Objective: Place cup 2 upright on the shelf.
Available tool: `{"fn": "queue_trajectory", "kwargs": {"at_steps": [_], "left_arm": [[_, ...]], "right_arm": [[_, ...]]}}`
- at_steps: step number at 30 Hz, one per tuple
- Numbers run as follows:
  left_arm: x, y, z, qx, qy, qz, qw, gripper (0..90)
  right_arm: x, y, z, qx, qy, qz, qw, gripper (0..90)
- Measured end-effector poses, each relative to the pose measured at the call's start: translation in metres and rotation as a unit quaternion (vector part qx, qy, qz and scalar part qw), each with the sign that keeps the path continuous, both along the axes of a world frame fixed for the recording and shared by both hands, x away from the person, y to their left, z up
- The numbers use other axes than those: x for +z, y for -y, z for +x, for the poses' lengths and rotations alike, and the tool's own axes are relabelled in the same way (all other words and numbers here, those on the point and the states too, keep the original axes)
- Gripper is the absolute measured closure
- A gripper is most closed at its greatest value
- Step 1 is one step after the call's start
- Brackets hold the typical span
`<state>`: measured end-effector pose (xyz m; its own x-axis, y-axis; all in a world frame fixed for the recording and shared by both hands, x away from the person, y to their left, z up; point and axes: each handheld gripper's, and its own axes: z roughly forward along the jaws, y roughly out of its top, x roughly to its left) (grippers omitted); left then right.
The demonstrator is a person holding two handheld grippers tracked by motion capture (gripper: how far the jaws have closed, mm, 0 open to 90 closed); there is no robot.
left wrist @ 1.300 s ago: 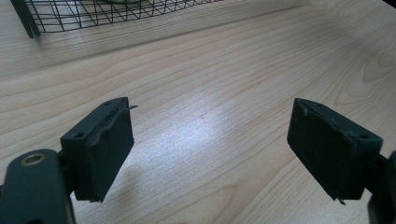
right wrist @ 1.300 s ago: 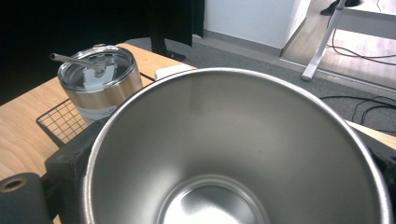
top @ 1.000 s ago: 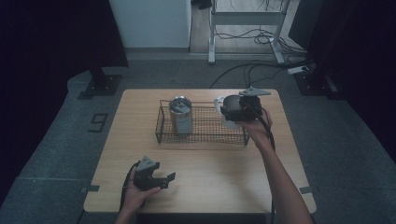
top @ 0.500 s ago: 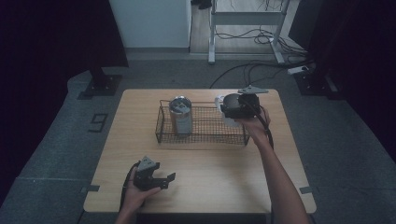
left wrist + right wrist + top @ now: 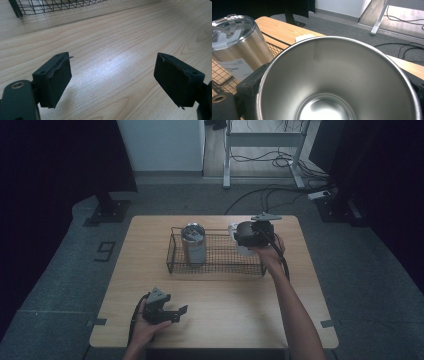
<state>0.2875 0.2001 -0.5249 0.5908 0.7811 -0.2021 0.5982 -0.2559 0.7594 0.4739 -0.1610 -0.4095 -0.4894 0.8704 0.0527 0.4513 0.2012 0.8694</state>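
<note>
A black wire basket [image 5: 220,268] stands mid-table, with a lidded steel tumbler [image 5: 193,242] upright in its left end. Over the basket's right end, my right gripper [image 5: 239,239] is shut on a second, lidless steel cup [image 5: 243,251]. In the right gripper view that cup [image 5: 337,75] opens toward the camera, empty inside, with a black finger [image 5: 249,85] against its left wall and the lidded tumbler [image 5: 239,50] behind at left. My left gripper [image 5: 177,312] rests low near the table's front left, open, with bare wood between its fingers [image 5: 53,77].
A corner of the basket [image 5: 50,6] lies ahead of the left gripper. The wooden table [image 5: 300,300] has bare room in front of the basket and to the right. Cables [image 5: 270,195] and a desk frame stand on the floor beyond.
The right gripper with the cup has shifted slightly left over the basket's right end. The left gripper has stayed put.
</note>
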Motion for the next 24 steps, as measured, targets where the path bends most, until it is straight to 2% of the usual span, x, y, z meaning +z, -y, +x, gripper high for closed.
{"fn": "queue_trajectory", "kwargs": {"at_steps": [12,24], "left_arm": [[-0.001,0.000,0.000,0.000,-0.002,0.001,1.0000,14.8],[-0.001,0.000,0.000,-0.001,-0.003,0.002,1.0000,14.8]], "right_arm": [[-0.022,-0.001,0.010,-0.008,-0.022,-0.010,0.9997,5.8],[-0.035,-0.003,0.016,-0.010,-0.040,-0.013,0.9991,5.8]]}}
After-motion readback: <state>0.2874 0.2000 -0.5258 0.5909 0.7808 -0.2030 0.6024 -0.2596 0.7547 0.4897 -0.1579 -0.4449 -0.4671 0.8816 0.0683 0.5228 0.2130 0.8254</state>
